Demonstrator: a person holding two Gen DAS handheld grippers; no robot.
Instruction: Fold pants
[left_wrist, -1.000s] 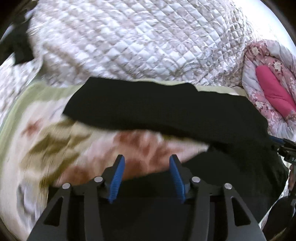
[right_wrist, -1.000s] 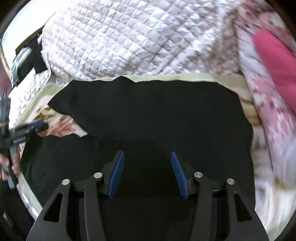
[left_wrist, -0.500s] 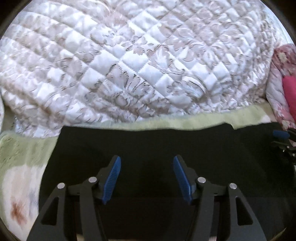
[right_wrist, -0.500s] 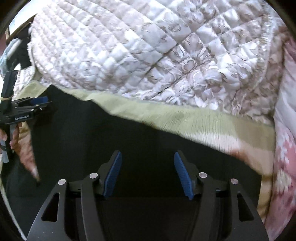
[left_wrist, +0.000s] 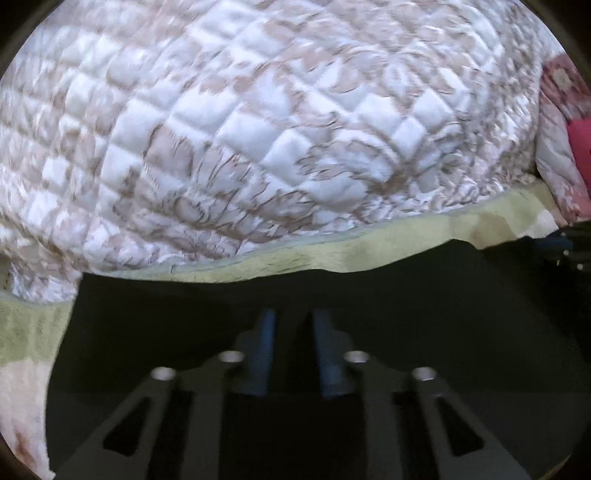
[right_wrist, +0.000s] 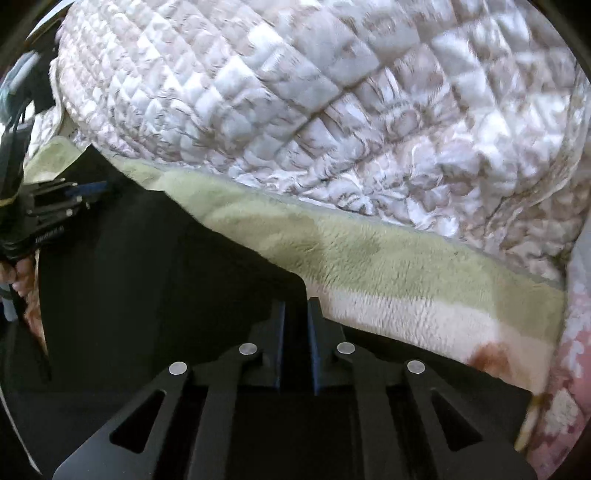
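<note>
Only the right wrist view is showing a hand (right_wrist: 14, 275); both grippers, left gripper (left_wrist: 291, 321) and right gripper (right_wrist: 295, 306), are clenching on one pair of black pants (right_wrist: 155, 258), right jaws closing.

Small white lettering on left gripper (right_wrist: 86, 192) body, too blurred to read.

Home bedroom: quilted bedspread (left_wrist: 258, 129), fleecy green blanket (right_wrist: 332, 243), floral pink duvet (left_wrist: 561, 147).
</note>
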